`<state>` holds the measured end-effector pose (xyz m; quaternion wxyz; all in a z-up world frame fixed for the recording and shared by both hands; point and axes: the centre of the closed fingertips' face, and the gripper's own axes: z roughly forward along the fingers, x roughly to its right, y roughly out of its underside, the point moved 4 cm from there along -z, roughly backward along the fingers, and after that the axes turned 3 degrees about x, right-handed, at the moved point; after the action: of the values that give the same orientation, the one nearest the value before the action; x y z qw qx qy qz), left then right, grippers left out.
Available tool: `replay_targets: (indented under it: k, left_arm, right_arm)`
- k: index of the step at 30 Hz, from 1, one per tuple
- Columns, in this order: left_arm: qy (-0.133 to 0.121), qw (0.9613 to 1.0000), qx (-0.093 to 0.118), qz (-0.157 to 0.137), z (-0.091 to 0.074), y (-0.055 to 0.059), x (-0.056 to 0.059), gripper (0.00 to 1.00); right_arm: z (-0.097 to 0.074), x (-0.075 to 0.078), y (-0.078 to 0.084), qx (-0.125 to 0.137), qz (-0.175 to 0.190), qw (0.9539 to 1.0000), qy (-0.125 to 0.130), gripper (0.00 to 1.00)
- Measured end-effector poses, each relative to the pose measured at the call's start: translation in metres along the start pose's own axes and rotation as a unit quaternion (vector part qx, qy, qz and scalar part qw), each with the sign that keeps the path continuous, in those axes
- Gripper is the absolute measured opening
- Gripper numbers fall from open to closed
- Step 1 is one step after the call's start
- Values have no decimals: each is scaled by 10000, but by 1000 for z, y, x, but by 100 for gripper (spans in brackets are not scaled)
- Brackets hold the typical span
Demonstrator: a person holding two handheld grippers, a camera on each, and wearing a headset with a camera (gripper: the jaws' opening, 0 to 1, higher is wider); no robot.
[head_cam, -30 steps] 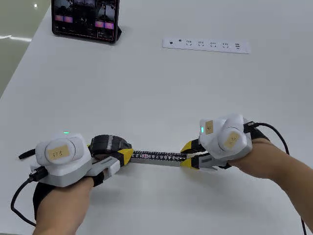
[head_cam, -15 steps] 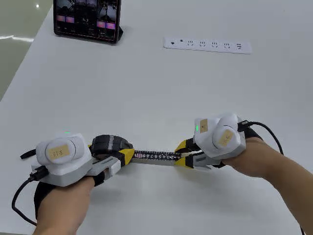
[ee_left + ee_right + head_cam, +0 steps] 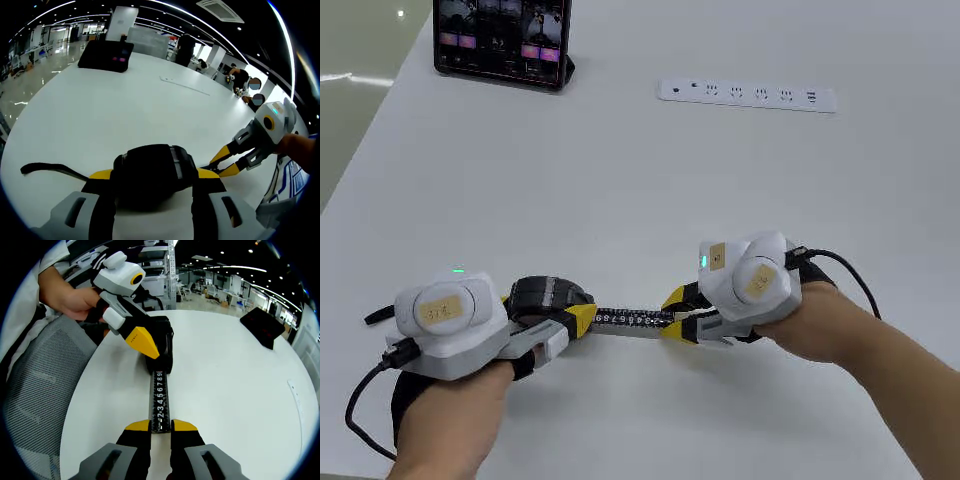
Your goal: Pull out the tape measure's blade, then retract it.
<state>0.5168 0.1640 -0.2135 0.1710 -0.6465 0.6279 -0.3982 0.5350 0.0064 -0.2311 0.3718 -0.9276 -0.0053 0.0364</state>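
Observation:
A black tape measure case (image 3: 546,296) rests on the white table, and my left gripper (image 3: 570,320) is shut on it; it sits between the yellow jaw tips (image 3: 152,172). Its black blade (image 3: 632,319) with white numbers runs right to my right gripper (image 3: 675,315), which is shut on the blade's end (image 3: 160,426). In the right gripper view the blade (image 3: 160,401) stretches from my jaws to the case (image 3: 162,342), and the left gripper (image 3: 142,340) clamps it. The right gripper (image 3: 227,162) shows at right in the left gripper view.
A dark tablet (image 3: 502,40) stands at the table's far left. A white power strip (image 3: 747,96) lies at the far right. A black strap (image 3: 47,170) trails left of the case. Cables run from both grippers. The table edge (image 3: 360,150) falls off at left.
My right gripper has moved left toward the case with the blade's end, so the exposed blade is shorter. The left gripper and case hold still.

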Motion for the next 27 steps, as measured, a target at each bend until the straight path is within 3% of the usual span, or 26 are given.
replay_targets:
  k: [27]
  left_arm:
    - [78,10000,26,-46,-1,1,-1,57]
  right_arm:
    - [29,0,-26,291,28,9995,-66,10]
